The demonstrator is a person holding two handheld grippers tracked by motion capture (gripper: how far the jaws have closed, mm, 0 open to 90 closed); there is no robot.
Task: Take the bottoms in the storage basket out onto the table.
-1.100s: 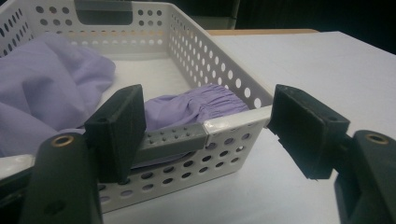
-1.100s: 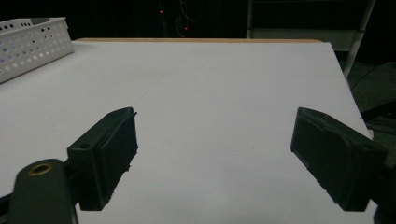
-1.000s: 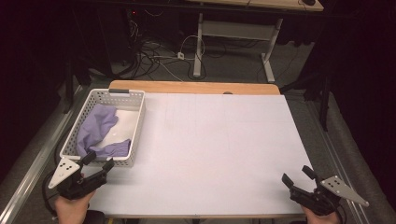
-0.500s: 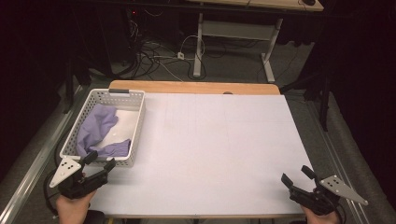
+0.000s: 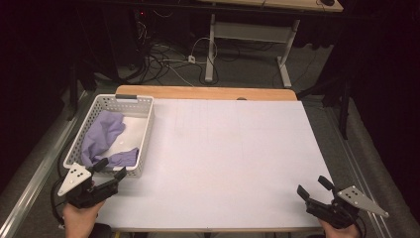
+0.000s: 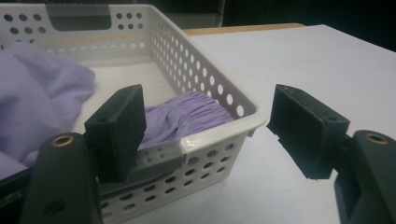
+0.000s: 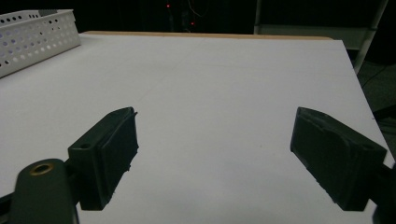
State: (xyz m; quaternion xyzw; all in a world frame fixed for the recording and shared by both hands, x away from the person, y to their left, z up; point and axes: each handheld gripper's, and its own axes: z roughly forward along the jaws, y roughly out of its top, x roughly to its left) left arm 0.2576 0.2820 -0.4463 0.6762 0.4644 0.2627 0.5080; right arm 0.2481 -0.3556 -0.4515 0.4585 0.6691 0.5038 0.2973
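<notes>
A white perforated plastic basket (image 5: pixel 144 130) stands at the left edge of the white counter (image 5: pixel 233 158), its long side running away from the person. Inside it lies a crumpled lilac cloth (image 5: pixel 101 136), bunched mostly against the basket's left wall, with one fold reaching toward the near right corner. In the left gripper view the pleated fold of the cloth (image 6: pixel 187 114) rests just below the rim at that near corner, and a larger heap of it fills the left of the basket (image 6: pixel 196 60).

The left claw (image 5: pixel 110 168) sits at the near end of the basket, held in a hand (image 5: pixel 79 218) that comes in from the bottom edge. Its jaws are spread wide and pinch nothing. Seen from its own camera, the left claw (image 6: pixel 205 126) points at the basket's near right corner: one jaw lines up with the basket's near wall, the other stands over bare counter to the basket's right. Whether the jaw on the basket side actually touches the plastic is hard to tell from these angles; it looks just short of it.

The right claw (image 5: pixel 312 186) is at the near right corner of the counter, well apart from the basket and the cloth. Its jaws are also spread wide with nothing between them; in the right gripper view the right claw (image 7: pixel 215 149) looks across bare counter (image 7: pixel 224 84), with the basket (image 7: pixel 37 39) far off at the upper left.
</notes>
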